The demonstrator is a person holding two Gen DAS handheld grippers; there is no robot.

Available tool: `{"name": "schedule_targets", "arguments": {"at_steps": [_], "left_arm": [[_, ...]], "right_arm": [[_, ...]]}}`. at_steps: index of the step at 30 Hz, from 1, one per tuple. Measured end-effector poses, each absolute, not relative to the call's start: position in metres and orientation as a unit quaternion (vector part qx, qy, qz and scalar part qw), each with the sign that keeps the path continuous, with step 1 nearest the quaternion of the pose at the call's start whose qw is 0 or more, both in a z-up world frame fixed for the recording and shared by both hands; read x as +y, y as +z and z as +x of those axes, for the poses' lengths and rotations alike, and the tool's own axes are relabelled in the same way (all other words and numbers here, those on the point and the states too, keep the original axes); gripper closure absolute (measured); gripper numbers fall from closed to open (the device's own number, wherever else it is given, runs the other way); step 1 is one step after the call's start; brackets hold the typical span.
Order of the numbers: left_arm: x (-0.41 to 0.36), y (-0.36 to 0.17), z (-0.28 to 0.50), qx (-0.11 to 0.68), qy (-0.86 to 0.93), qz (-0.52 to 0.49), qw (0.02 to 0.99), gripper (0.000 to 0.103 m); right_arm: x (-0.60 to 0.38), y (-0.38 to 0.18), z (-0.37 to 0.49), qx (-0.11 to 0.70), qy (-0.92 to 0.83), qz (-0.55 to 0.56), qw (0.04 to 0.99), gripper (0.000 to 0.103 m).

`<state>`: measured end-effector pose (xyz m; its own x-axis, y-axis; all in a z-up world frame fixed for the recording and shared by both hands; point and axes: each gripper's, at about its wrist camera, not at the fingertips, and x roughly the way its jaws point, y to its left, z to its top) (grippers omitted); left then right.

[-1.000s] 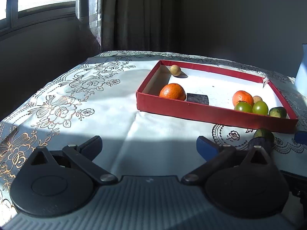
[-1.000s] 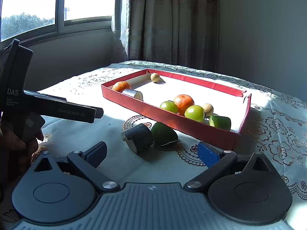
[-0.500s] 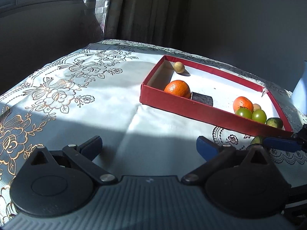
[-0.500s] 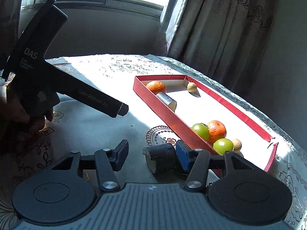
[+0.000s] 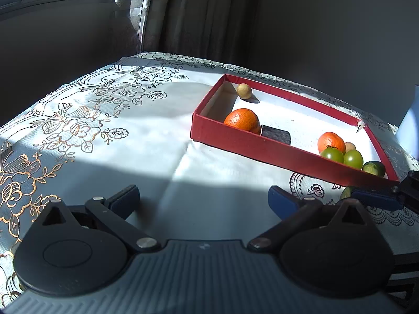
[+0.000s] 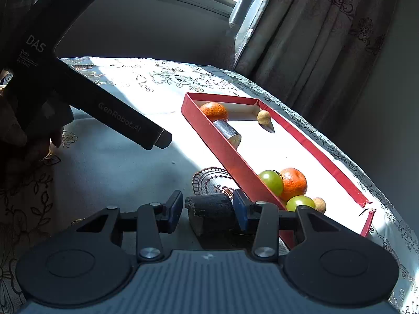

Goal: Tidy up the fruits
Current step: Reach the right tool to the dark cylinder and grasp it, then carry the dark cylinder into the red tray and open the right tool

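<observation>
A red tray (image 5: 275, 149) (image 6: 222, 144) holds two oranges (image 5: 242, 120) (image 6: 293, 183), two green fruits (image 5: 353, 158) (image 6: 271, 181), a dark cut piece (image 5: 276, 134) (image 6: 226, 130), small tan balls (image 5: 244, 90) and a green fruit (image 5: 374, 168). My right gripper (image 6: 208, 210) straddles a dark cylindrical piece (image 6: 210, 213) on the cloth outside the tray; the right pad touches it, the left pad stands just apart. My left gripper (image 5: 204, 200) is open and empty over the cloth. A green fruit (image 5: 347, 192) peeks beside the right gripper's finger in the left wrist view.
A floral tablecloth (image 5: 104, 130) covers the table. The left gripper's body (image 6: 78, 89) and the hand holding it fill the left of the right wrist view. Curtains (image 6: 314, 39) and a window stand behind. A light blue object (image 5: 408, 130) is at the right edge.
My right gripper moved down and forward around the dark cylindrical piece and its jaws narrowed. My left gripper drew back and turned a little; it stayed open.
</observation>
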<state>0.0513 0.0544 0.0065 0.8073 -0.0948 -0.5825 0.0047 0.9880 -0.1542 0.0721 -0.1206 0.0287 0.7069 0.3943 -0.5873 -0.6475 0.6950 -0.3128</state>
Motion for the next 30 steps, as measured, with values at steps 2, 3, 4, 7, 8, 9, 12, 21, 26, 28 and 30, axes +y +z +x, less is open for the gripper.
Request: {"name": "schedule_targets", "arguments": {"at_steps": [2,3,4,7,8,9,12,21,26,28,30], "left_arm": [[0.055,0.007,0.051,0.309,-0.026,-0.073,0.948,0.0],[0.055,0.007,0.051,0.309,-0.026,-0.073,0.948,0.0],[0.055,0.007,0.051,0.309,-0.027,-0.074,0.948,0.0],[0.055,0.006,0.051,0.308,-0.027,-0.076,0.948,0.0],[0.055,0.006,0.051,0.308,-0.027,-0.077,0.948,0.0],[0.055,0.007,0.051,0.308,-0.027,-0.076,0.948,0.0],[0.055,0.007,0.051,0.308,-0.027,-0.076,0.948,0.0],[0.054,0.007,0.051,0.309,-0.024,-0.07,0.948,0.0],[0.053,0.006,0.051,0.309,-0.025,-0.067,0.948,0.0],[0.053,0.006,0.051,0.309,-0.025,-0.067,0.948,0.0],[0.052,0.006,0.051,0.309,-0.026,-0.065,0.948,0.0]], "right_arm": [[-0.12,0.028,0.068,0.242,0.29,-0.265,0.887,0.064],[-0.121,0.028,0.067,0.241,0.287,-0.264,0.889,0.067],[-0.122,0.028,0.066,0.24,0.285,-0.26,0.891,0.067],[-0.123,0.026,0.061,0.232,0.274,-0.255,0.898,0.067],[-0.123,0.026,0.06,0.231,0.273,-0.251,0.899,0.068],[-0.124,0.027,0.059,0.229,0.273,-0.246,0.901,0.068],[-0.127,0.032,0.051,0.217,0.268,-0.23,0.91,0.068],[-0.165,0.069,0.064,0.166,0.196,-0.141,0.956,0.068],[-0.197,0.07,0.108,0.183,0.122,-0.078,0.972,0.068],[-0.211,0.064,0.127,0.198,0.098,-0.051,0.974,0.068],[-0.222,0.058,0.143,0.218,0.089,-0.03,0.971,0.068]]}}
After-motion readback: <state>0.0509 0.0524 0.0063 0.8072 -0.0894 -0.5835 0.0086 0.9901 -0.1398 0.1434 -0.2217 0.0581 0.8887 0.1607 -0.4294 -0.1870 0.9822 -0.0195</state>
